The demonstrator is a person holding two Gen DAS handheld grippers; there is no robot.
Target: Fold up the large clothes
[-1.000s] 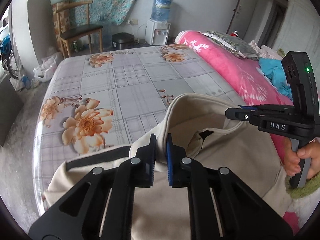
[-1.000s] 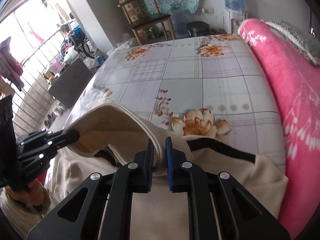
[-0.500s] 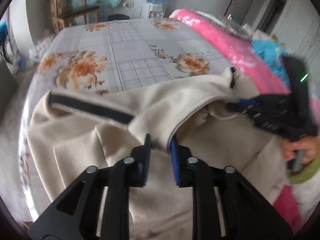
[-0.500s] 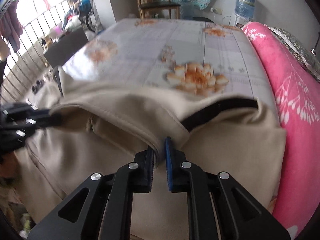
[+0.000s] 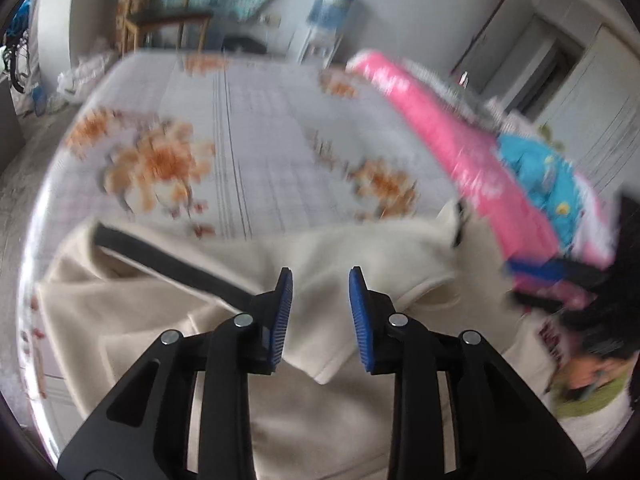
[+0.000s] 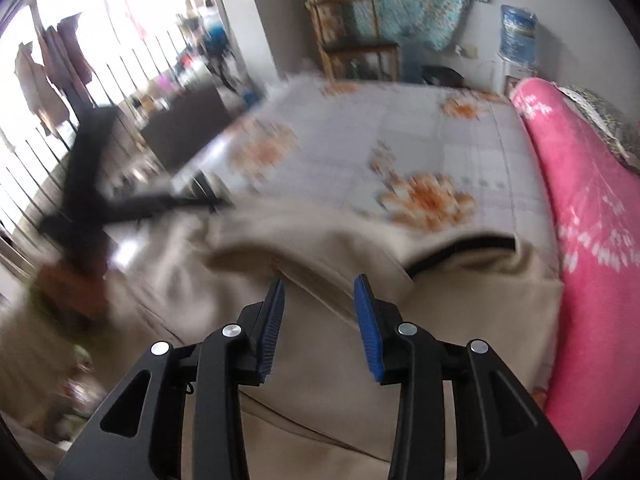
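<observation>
- The cream fleece garment with black trim bands (image 5: 360, 256) lies spread over the near end of the bed, which is covered by a grey checked sheet with orange flowers (image 5: 256, 128); its far fold reaches toward the middle of the sheet
- The left gripper (image 5: 320, 316) has its jaws opening: the blue ribbed pads (image 5: 282, 316) stand apart, a fold of the cream cloth lies in the gap between them, and neither pad presses on it
- The right gripper (image 6: 319, 328) also has its jaws opening; its blue pads (image 6: 367, 328) are spread above the garment (image 6: 320, 264) and pinch nothing
- A black trim band (image 6: 460, 254) lies near the bed's right edge, just beside the pink patterned blanket (image 6: 592, 216)
- Both views are blurred, so finer contact cannot be told
</observation>
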